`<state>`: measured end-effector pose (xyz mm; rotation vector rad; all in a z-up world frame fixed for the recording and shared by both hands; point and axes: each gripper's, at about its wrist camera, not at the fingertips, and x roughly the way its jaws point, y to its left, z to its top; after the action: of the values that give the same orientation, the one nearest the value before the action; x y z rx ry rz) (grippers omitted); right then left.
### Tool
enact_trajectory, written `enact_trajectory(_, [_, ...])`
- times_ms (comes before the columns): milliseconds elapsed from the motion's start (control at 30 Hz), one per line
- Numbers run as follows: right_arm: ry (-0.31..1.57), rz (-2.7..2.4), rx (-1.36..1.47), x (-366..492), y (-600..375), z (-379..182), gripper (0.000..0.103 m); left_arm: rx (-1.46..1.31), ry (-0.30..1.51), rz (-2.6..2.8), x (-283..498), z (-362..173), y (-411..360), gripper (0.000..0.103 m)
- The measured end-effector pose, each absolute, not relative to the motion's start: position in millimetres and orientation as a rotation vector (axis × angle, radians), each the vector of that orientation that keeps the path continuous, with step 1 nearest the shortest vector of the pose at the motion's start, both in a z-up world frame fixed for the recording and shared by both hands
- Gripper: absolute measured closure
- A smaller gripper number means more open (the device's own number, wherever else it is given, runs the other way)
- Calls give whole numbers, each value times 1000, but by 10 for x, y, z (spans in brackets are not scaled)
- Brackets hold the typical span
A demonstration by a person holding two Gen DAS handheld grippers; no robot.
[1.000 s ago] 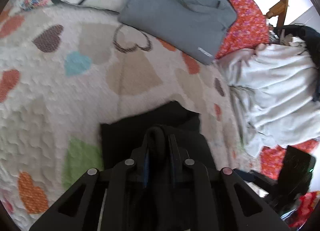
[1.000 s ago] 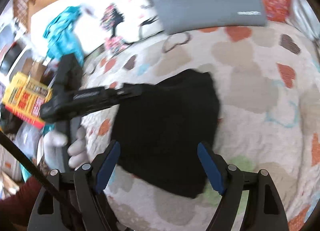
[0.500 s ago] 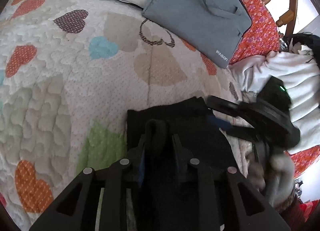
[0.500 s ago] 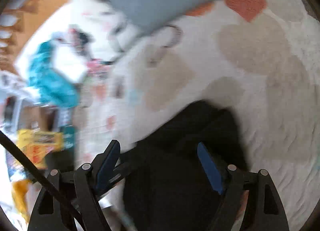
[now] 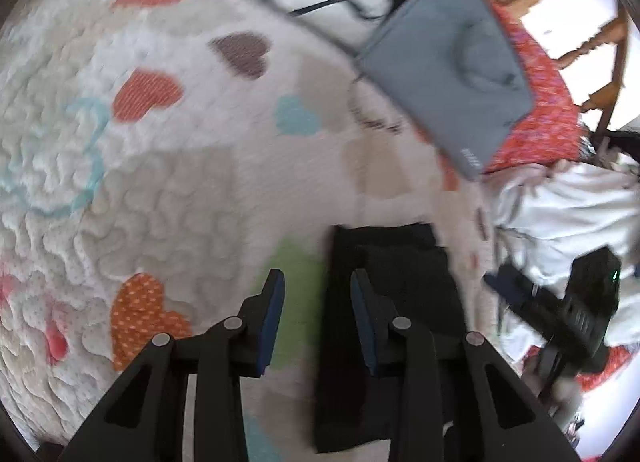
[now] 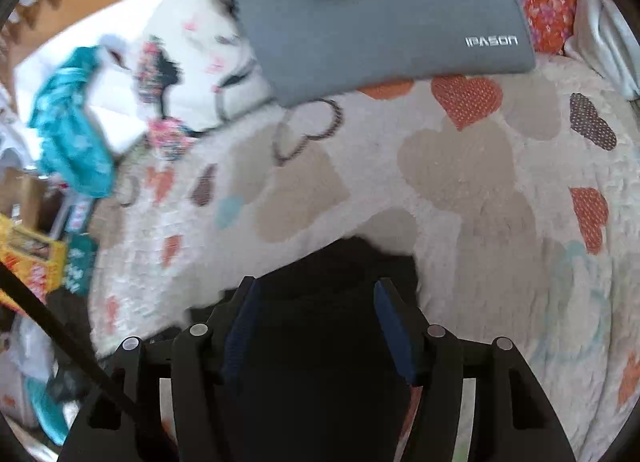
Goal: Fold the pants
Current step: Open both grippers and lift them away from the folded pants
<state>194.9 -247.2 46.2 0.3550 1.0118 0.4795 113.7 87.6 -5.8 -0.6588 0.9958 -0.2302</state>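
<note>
While the black pants [image 5: 384, 326] lie folded on the heart quilt [image 5: 160, 181], both hand-held grippers, left [image 5: 316, 302] and right [image 6: 316, 302], are spread apart, holding nothing.

Black pants [image 5: 384, 302]; white quilt [image 5: 168, 189], coloured hearts.

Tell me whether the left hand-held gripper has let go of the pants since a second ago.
Yes. The left hand-held gripper was shut on the pants; now it is open, shifted left over the quilt's green heart.
</note>
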Motion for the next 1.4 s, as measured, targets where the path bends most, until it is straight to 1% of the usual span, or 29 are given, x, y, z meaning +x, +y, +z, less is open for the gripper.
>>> enact_trajectory(100, [1012, 530, 444, 1610, -2626, 439, 33, -630, 963, -308, 1135, 41, 638, 71])
enact_trajectory(167, [1021, 539, 490, 1419, -2701, 352, 33, -598, 977, -337, 1161, 5, 487, 70])
enact_trajectory(267, [1039, 552, 526, 1224, -2778, 177, 33, -544, 1039, -297, 1251, -201, 308, 70])
enact_trajectory(300, [1053, 553, 539, 1192, -2807, 102, 33, -538, 1055, -274, 1274, -280, 303, 67])
enact_trajectory(333, [1077, 538, 558, 1177, -2838, -15, 33, -566, 1062, -265, 1285, -362, 344, 60])
enact_trajectory(400, [1129, 504, 573, 1181, -2868, -206, 31, -650, 1069, -279, 1303, -423, 436, 60])
enact_trajectory(433, [1170, 490, 590, 1190, -2882, -352, 26, -696, 1080, -285, 1316, -433, 494, 60])
enact_trajectory(500, [1160, 496, 653, 1177, -2923, -468, 25, -721, 1094, -289, 1319, -417, 547, 60])
enact_trajectory(600, [1150, 491, 655, 1171, -2928, -400, 23, -703, 1082, -264, 1230, -297, 608, 60])
enact_trajectory(667, [1096, 451, 611, 1106, -2945, -262, 23, -697, 1064, -250, 1117, -207, 645, 60])
enact_trajectory(833, [864, 474, 571, 706, -2991, 269, 23, -650, 956, -272, 713, 56, 583, 59])
enact_trajectory(900, [832, 545, 604, 612, -2962, 329, 23, -647, 937, -285, 623, 51, 518, 59])
enact_trajectory(1000, [923, 659, 720, 629, -2853, 107, 23, -656, 995, -288, 609, -157, 406, 58])
enact_trajectory(1100, [1024, 596, 760, 684, -2800, -263, 24, -658, 1062, -260, 622, -410, 360, 58])
enact_trajectory(1167, [1073, 579, 843, 708, -2812, -474, 26, -656, 1054, -260, 592, -398, 391, 58])
enact_trajectory(1200, [1066, 579, 871, 709, -2832, -497, 26, -656, 1052, -262, 582, -371, 410, 58])
enact_trajectory(1300, [1040, 592, 831, 698, -2824, -333, 25, -639, 1012, -255, 502, -199, 483, 58])
enact_trajectory(1400, [963, 563, 672, 618, -2781, 43, 25, -588, 938, -237, 371, 59, 496, 58])
